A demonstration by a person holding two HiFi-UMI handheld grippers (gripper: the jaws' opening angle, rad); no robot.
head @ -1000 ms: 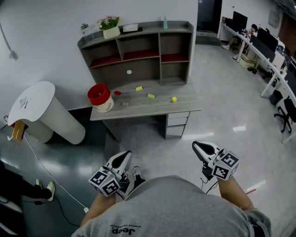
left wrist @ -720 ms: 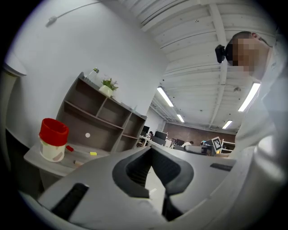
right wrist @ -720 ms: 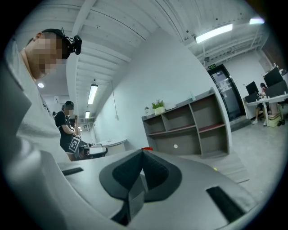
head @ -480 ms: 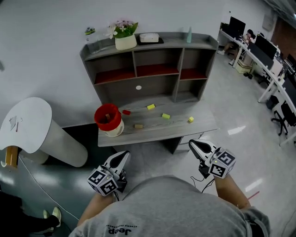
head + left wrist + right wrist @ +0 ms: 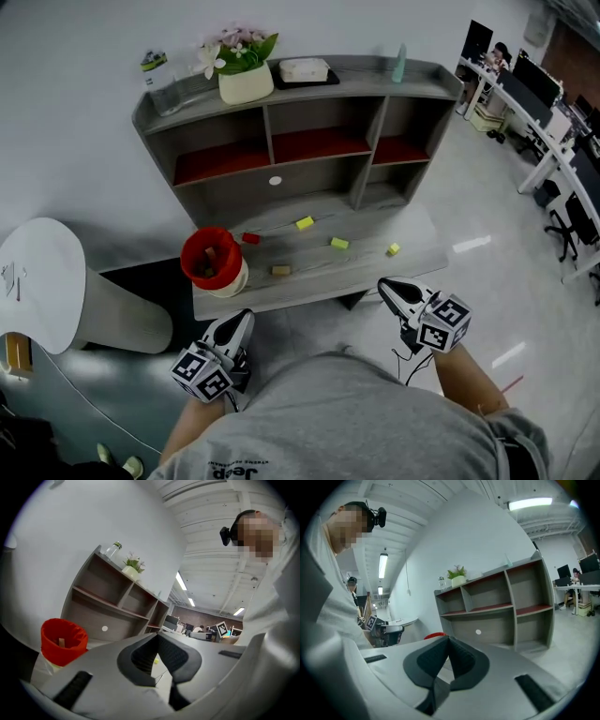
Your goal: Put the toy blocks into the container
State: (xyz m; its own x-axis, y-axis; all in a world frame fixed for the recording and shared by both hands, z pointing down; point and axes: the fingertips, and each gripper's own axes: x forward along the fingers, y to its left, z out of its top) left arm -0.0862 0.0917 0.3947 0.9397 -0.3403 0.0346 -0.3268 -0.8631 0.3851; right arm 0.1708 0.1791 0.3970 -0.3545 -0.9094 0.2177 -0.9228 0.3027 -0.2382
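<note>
The person has walked up to the desk (image 5: pixel 314 284) over the last second. It stood well across the floor before, and now its front edge lies just ahead of both grippers. The blocks have not moved.

The left gripper (image 5: pixel 244 317) and right gripper (image 5: pixel 383 282) are carried low in front of the body. Each has its fingers (image 5: pixel 179 656) pressed together on nothing, and the right gripper's fingers (image 5: pixel 461 662) are just as empty.

The red container (image 5: pixel 210 255) sits at the desk's left end, just ahead of the left gripper. A small pale piece shows inside it, though I cannot tell what it is. On the desktop lie a red block (image 5: pixel 250 238) near the container and a tan block (image 5: pixel 280 270) a little to its right. Three yellow-green blocks (image 5: pixel 339 244) are strung out toward the right end, under the shelf unit (image 5: pixel 281 150).

So the approach looks about finished, and no block has been picked up yet. To my eye, the fingers must spread before either gripper can take one.
</note>
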